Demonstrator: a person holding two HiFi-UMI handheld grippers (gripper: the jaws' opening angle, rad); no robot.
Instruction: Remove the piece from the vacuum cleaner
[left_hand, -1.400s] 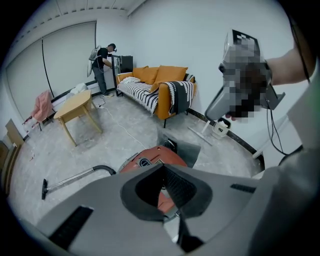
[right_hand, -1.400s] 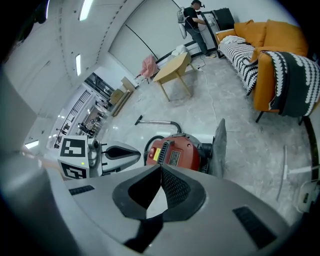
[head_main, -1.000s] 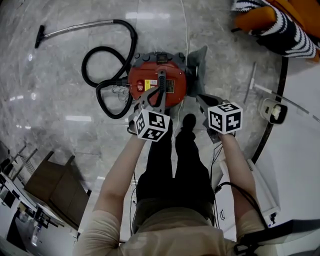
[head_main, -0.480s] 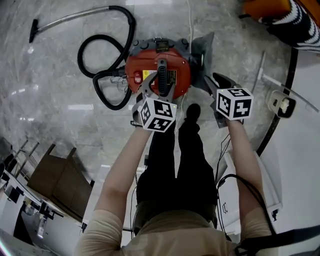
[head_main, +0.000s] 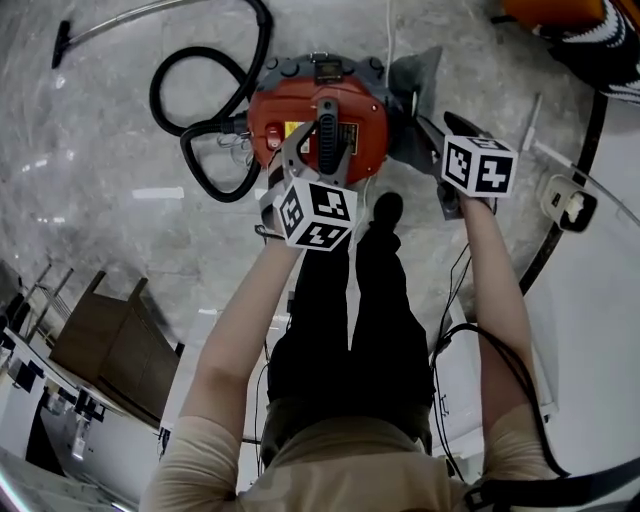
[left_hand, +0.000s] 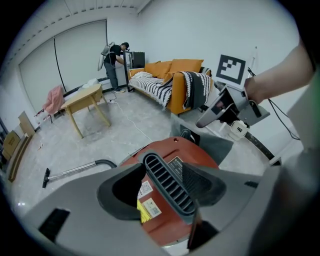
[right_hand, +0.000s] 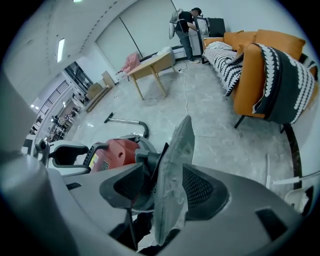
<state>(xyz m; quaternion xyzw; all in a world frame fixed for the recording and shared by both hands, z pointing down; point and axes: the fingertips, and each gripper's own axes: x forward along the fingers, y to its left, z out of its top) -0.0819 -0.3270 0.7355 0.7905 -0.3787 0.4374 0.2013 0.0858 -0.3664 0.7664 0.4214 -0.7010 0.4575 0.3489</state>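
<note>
A red vacuum cleaner (head_main: 300, 110) stands on the floor in front of me, with a grey ribbed handle (head_main: 326, 140) on top. My left gripper (head_main: 300, 165) (left_hand: 167, 180) straddles that handle (left_hand: 160, 172); its jaws have just been opening and stand open around it. A flat grey piece (head_main: 412, 85) sticks out of the cleaner's right side. My right gripper (head_main: 432, 130) (right_hand: 165, 185) has this piece (right_hand: 175, 165) edge-on between its jaws, which have just been opening and stand wide, with a gap on the left side.
A black hose (head_main: 185, 160) loops left of the cleaner and ends in a wand with a nozzle (head_main: 60, 45). My black shoe (head_main: 385, 210) is just behind it. An orange sofa (right_hand: 265, 60) and a wooden table (left_hand: 87, 100) stand further off. A white device (head_main: 570, 200) lies at right.
Both grippers have come down and forward onto the cleaner. The right one has moved further, and its jaws now flank the grey piece. Both pairs of jaws stand wider.
</note>
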